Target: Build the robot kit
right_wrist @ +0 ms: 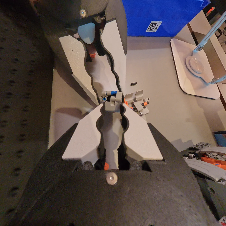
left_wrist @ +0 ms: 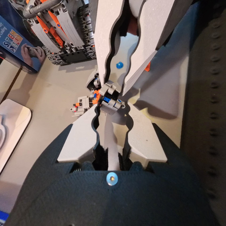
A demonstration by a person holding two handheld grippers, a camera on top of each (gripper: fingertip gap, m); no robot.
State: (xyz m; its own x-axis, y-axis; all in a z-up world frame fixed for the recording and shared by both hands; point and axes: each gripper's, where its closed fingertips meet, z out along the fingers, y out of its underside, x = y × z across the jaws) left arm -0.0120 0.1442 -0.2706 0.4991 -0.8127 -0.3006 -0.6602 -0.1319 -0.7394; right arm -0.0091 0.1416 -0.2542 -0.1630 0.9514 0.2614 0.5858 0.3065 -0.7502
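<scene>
A small grey brick assembly [left_wrist: 110,97] with blue and orange pins is held between both grippers, which meet tip to tip above the beige table [left_wrist: 48,91]. My left gripper [left_wrist: 111,106] is shut on its near end. The right gripper [left_wrist: 112,89] comes from above in that view and clamps the other end. In the right wrist view my right gripper [right_wrist: 112,106] is shut on the assembly's [right_wrist: 111,99] grey block, and the left gripper [right_wrist: 108,95] reaches in from the top. A second grey piece [right_wrist: 138,102] with orange pins sits right beside it; I cannot tell whether they are joined.
A large grey and orange brick model [left_wrist: 61,30] and a printed box [left_wrist: 18,42] stand at the back left. A white lamp base [right_wrist: 195,68], a blue bin [right_wrist: 159,15], a loose black pin [right_wrist: 133,83] and a small orange part [right_wrist: 92,55] are on the table. Left and right tips are no more than a few centimetres apart.
</scene>
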